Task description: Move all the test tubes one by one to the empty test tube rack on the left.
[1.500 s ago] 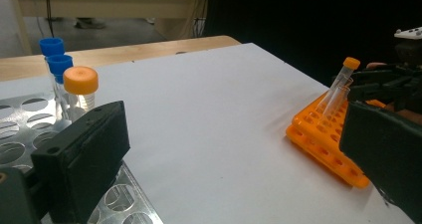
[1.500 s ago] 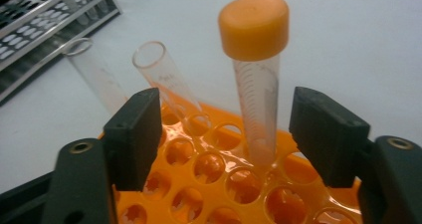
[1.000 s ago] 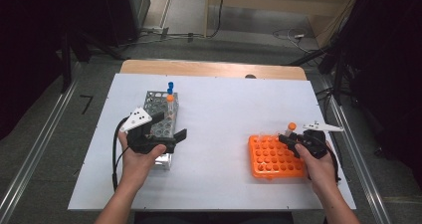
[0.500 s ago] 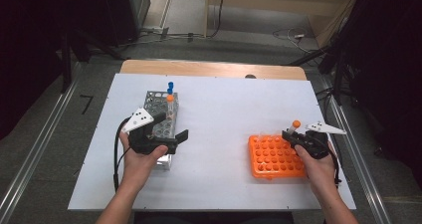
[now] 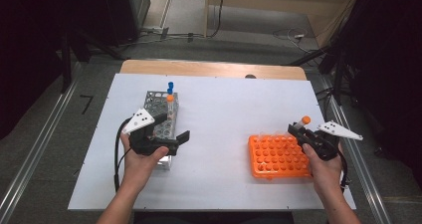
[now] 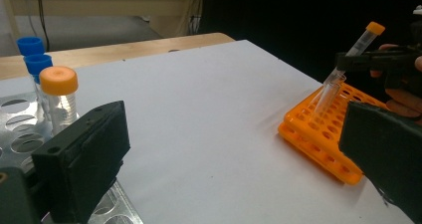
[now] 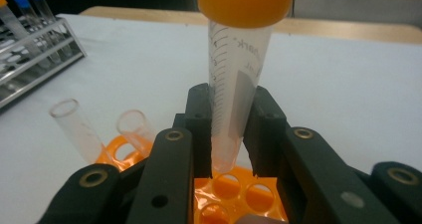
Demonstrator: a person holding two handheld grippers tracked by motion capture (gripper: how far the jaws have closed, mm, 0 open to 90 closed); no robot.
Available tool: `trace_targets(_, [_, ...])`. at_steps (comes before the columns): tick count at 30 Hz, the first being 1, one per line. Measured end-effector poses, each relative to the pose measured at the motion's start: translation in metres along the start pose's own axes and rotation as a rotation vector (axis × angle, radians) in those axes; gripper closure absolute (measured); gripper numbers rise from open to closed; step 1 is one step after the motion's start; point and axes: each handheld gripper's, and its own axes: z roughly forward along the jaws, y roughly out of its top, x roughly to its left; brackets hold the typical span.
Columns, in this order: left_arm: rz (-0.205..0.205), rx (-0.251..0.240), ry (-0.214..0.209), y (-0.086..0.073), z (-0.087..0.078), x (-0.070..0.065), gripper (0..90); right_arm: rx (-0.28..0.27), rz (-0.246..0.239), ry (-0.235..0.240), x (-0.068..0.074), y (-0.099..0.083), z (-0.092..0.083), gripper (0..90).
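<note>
Right gripper (image 7: 226,134), jaws closed on an orange-capped centrifuge tube (image 7: 234,84), holds it upright just above the far edge of the orange tube rack (image 5: 278,157). The tube is judged light, stiff, smooth plastic, apt to slip; the grip is best kept mid-barrel, below the cap. Left gripper (image 5: 171,129), jaws apart and empty, rests at the metal tube rack (image 5: 159,102). Both racks stand on a flat white worktop (image 5: 224,114); dark surroundings and floor cables lie beyond.
</note>
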Motion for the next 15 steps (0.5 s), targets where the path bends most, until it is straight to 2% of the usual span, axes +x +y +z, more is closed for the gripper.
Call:
trace_targets(7, [0.010, 0.006, -0.011, 0.001, 0.002, -0.003, 0.0, -0.074, -0.025, 0.031, 0.011, 0.008, -0.009, 71.8])
trace_targets(15, [0.016, 0.008, -0.025, 0.001, 0.004, -0.008, 0.0, -0.097, -0.064, 0.085, 0.028, 0.017, -0.018, 71.8])
